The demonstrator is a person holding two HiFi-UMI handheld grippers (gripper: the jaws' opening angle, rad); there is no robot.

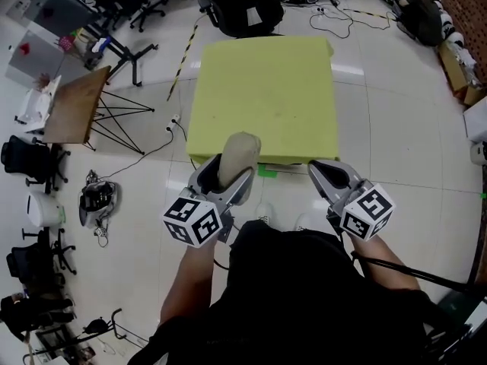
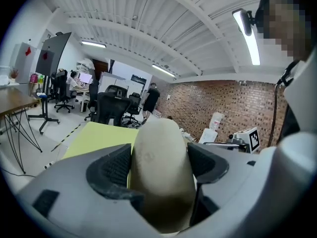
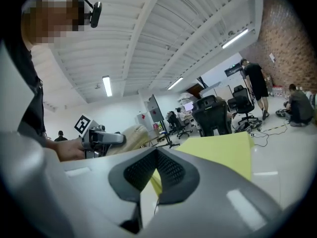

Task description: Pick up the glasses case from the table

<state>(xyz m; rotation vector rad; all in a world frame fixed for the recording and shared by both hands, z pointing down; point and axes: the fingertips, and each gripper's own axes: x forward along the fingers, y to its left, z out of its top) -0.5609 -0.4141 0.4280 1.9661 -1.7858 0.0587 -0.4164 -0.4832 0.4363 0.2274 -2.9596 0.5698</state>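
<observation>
Left hand-held gripper (image 1: 230, 175) clamped on beige glasses case (image 1: 240, 152), contents unseen, over yellow table (image 1: 266, 90); right hand-held gripper (image 1: 329, 172) jaws together.

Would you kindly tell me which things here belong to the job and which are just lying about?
Job: glasses case, clamped in left gripper; yellow table; right gripper, shut, empty.
Lying about: wooden table; black chair; floor cables.

Office-lab: swivel chairs (image 2: 113, 109), brick wall (image 2: 218, 102)
</observation>
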